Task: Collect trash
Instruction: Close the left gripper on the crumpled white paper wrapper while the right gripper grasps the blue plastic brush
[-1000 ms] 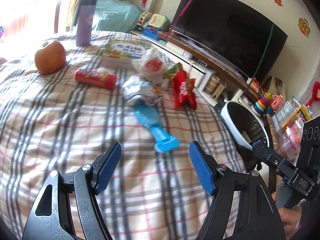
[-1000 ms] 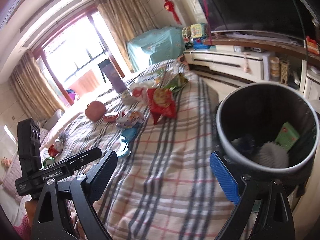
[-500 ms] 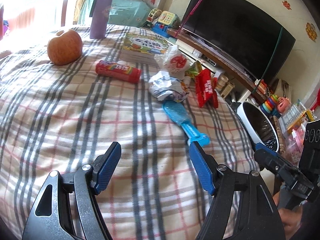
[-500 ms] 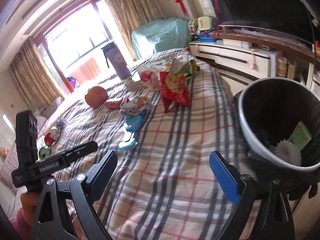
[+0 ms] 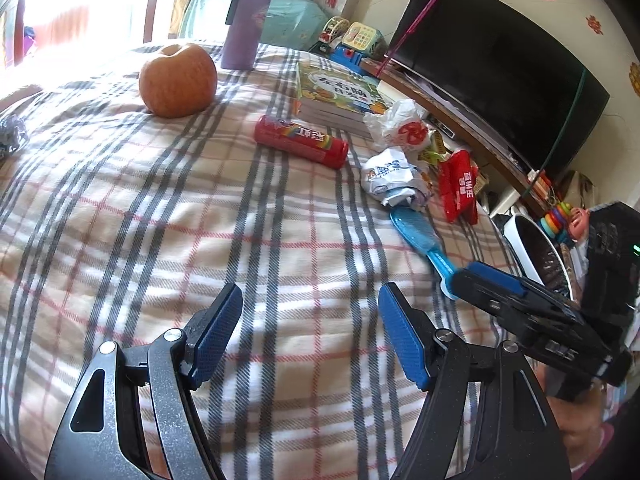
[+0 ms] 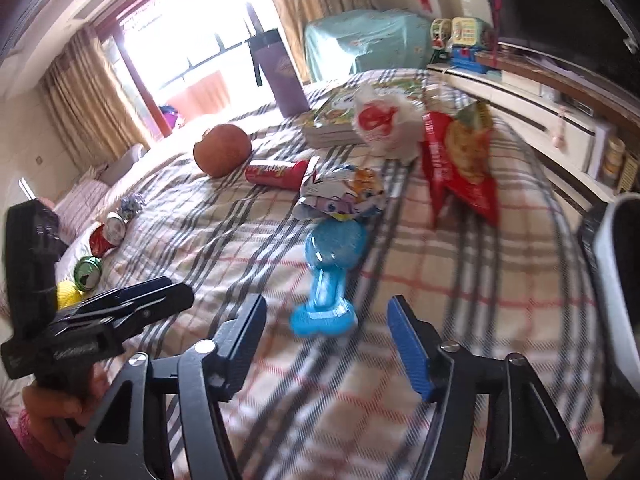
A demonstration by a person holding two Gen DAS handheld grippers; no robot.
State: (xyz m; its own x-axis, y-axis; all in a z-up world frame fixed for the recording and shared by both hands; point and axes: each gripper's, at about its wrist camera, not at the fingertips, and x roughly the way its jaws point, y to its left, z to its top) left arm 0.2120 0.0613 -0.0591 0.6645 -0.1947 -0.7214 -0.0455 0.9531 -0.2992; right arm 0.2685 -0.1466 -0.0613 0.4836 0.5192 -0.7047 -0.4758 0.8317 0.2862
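Note:
Trash lies on a plaid bedspread (image 5: 160, 216): a crumpled white wrapper (image 5: 394, 180) (image 6: 344, 194), a red snack bag (image 5: 460, 188) (image 6: 460, 160), a white plastic bag with a red logo (image 5: 404, 126) (image 6: 382, 118) and a red tube can (image 5: 302, 140) (image 6: 276, 174). The bin (image 5: 536, 248) (image 6: 618, 276) stands off the bed's right edge. My left gripper (image 5: 310, 332) is open and empty over bare bedspread. My right gripper (image 6: 326, 344) is open and empty, just short of a blue hairbrush (image 6: 330, 268) (image 5: 424, 240).
An apple (image 5: 178, 80) (image 6: 222, 150), a purple flask (image 5: 246, 20) (image 6: 280, 76) and a stack of books (image 5: 340, 96) sit at the back. Two drink cans (image 6: 106, 236) and a yellow object (image 6: 68, 294) lie far left. A TV (image 5: 500, 76) and low cabinet (image 6: 532, 120) stand right of the bed.
Both grippers have swung left, away from the bin and over the bed. The bin has slid to the right edge of both views. The hairbrush now sits right before my right gripper.

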